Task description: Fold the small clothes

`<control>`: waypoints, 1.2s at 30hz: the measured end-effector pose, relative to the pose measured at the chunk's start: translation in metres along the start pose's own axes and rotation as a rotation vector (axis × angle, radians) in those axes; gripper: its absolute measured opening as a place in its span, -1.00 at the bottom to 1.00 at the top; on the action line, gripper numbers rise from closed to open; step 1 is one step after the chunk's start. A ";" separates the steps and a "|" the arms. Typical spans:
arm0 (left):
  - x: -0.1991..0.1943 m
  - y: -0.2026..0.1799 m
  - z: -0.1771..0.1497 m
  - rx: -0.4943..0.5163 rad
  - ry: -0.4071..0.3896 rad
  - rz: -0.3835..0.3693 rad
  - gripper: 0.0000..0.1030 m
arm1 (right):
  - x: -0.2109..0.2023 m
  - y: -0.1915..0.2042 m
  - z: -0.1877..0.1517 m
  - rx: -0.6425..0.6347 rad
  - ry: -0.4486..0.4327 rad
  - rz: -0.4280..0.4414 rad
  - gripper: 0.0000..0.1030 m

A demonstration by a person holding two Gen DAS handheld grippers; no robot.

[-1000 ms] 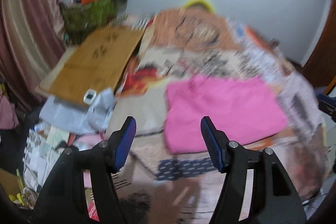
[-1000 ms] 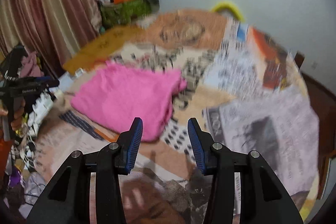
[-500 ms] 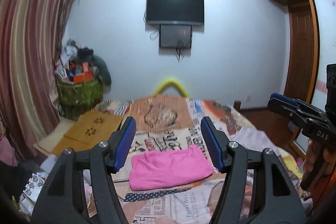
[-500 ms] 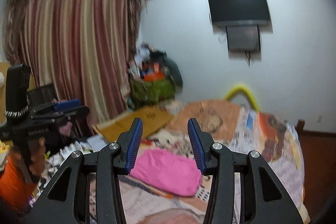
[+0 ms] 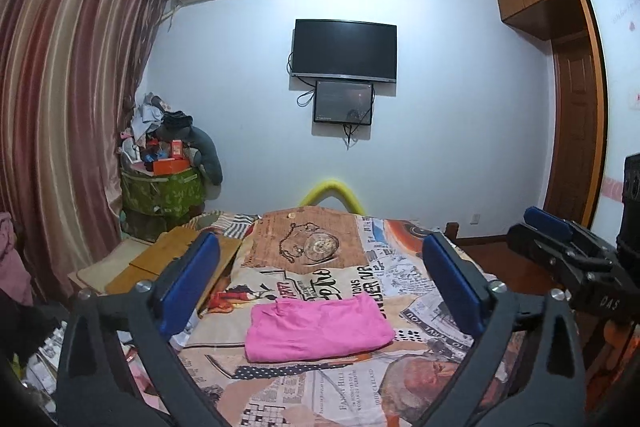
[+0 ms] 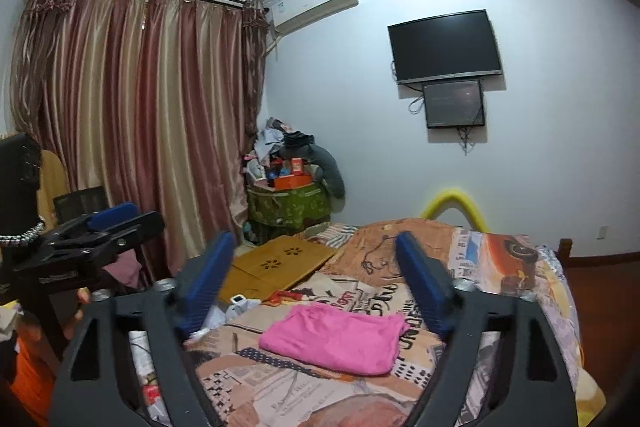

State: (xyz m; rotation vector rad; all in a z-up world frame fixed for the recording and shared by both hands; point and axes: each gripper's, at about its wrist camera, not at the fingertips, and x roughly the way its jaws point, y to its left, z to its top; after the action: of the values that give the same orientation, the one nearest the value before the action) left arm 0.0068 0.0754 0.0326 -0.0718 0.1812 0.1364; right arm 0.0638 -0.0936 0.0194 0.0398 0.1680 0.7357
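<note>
My left gripper (image 5: 320, 287) is spreading its jaws wide, blue ribbed pads (image 5: 188, 283) well apart, nothing between them, nothing touched. My right gripper (image 6: 316, 279) is opening too, jaws apart and empty, its flat blue pads (image 6: 420, 283) framing only air. Ahead of and below both claws lies one pink garment (image 5: 316, 327), soft knit, folded into a rough rectangle with a rumpled near edge, resting flat on the bedspread (image 5: 312, 247), a smooth cloth printed like newspaper cuttings. From my right claw that same pink piece (image 6: 340, 335) sits just beyond the fingertips, centred between them. Off to my left claw's left, a wooden slab (image 5: 160, 263) with flower-shaped cut-outs. Straight ahead on the wall, two dark screens (image 5: 344, 51), one large over one small. Far left, striped satin curtains (image 6: 132, 123) hang in glossy folds
</note>
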 end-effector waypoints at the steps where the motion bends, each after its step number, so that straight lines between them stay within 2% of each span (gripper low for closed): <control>1: 0.001 0.002 0.000 -0.007 0.001 0.001 0.99 | 0.000 0.000 0.000 0.001 -0.006 -0.007 0.88; 3: 0.000 0.003 -0.002 -0.009 0.002 0.010 0.99 | -0.002 0.001 0.001 0.007 -0.009 -0.012 0.97; 36: -0.006 0.000 -0.009 -0.007 0.005 0.000 0.99 | -0.007 0.002 -0.002 0.011 0.022 -0.052 0.99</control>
State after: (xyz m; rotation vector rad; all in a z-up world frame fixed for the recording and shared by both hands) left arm -0.0007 0.0740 0.0246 -0.0789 0.1853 0.1366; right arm 0.0573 -0.0969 0.0187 0.0373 0.1931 0.6835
